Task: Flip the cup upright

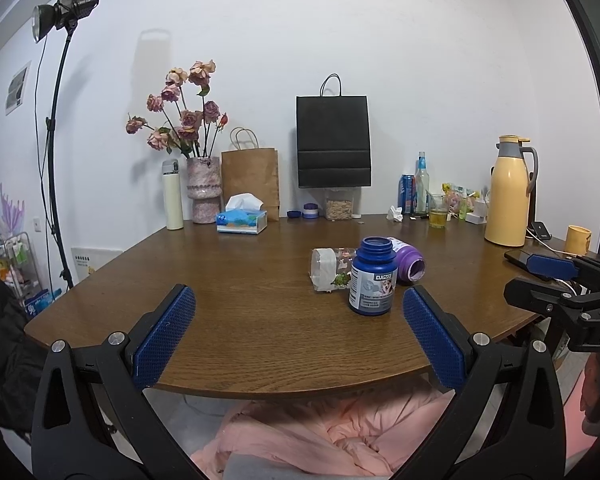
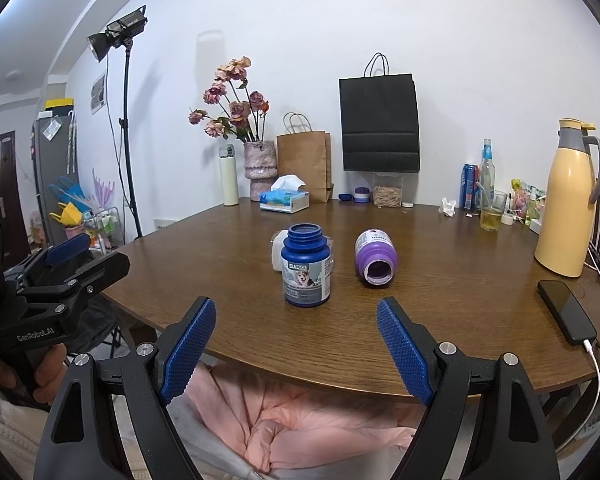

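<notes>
A white wall backs the brown wooden surface, with paper bags, a vase of dried roses and a yellow thermos jug along its far edge. Near the middle stand and lie three open containers. The blue bottle is upright, its mouth open at the top; I cannot see inside it. Just right of it the purple bottle lies on its side, open mouth turned toward me, showing a dark purple interior. The clear cup lies on its side just behind and left of the blue bottle, with something small and green inside near its lower wall. Far right, a glass holds yellowish liquid, and a clear jar under the black bag holds tan grains. My left tongs are spread wide apart and hold nothing, over the near edge. My right tongs are likewise spread and bare, facing the blue bottle.
</notes>
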The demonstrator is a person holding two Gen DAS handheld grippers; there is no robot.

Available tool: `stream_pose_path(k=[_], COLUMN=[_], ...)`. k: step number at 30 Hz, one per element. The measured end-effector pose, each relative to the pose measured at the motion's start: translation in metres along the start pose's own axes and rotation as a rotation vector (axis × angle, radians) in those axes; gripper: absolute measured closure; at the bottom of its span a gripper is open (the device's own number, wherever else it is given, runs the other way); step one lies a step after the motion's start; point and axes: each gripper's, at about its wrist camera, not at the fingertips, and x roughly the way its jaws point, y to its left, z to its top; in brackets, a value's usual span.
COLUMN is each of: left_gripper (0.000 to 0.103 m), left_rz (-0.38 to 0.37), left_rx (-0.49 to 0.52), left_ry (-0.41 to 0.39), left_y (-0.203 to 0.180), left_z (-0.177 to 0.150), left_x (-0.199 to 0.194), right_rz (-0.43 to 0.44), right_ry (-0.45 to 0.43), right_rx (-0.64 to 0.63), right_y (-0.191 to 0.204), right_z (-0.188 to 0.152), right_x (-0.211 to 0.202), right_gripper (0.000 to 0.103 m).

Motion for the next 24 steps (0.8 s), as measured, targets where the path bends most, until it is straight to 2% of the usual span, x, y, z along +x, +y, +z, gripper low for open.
stream_pose_path(k=[16, 19, 22, 24], left_gripper=[0.000, 0.000, 0.000, 0.000], left_rz=[-0.002, 0.018, 0.032, 0.037], left_rx=[-0.004, 0.001, 0.007, 0.043], left_ry=[0.003, -0.022, -0.021, 0.040], left_y=[-0.001, 0.002, 0.007, 0.008], left_z=[-0.002, -0.001, 0.003, 0.009], left_x=[0.001, 0.004, 0.021, 0.049], right_rz=[0.001, -0.018, -0.007, 0.000], right_ry=[0.004, -0.018, -0.003, 0.016], right_rx=[0.006, 0.020, 0.047, 0.063], right_y=[0.000, -0.005, -0.013, -0.020], right_z=[-0.001, 0.001, 0.011, 0.022], right_x=[0.003, 0.008, 0.030, 0.049], right_gripper=[0.016, 0.016, 0.016, 0.016])
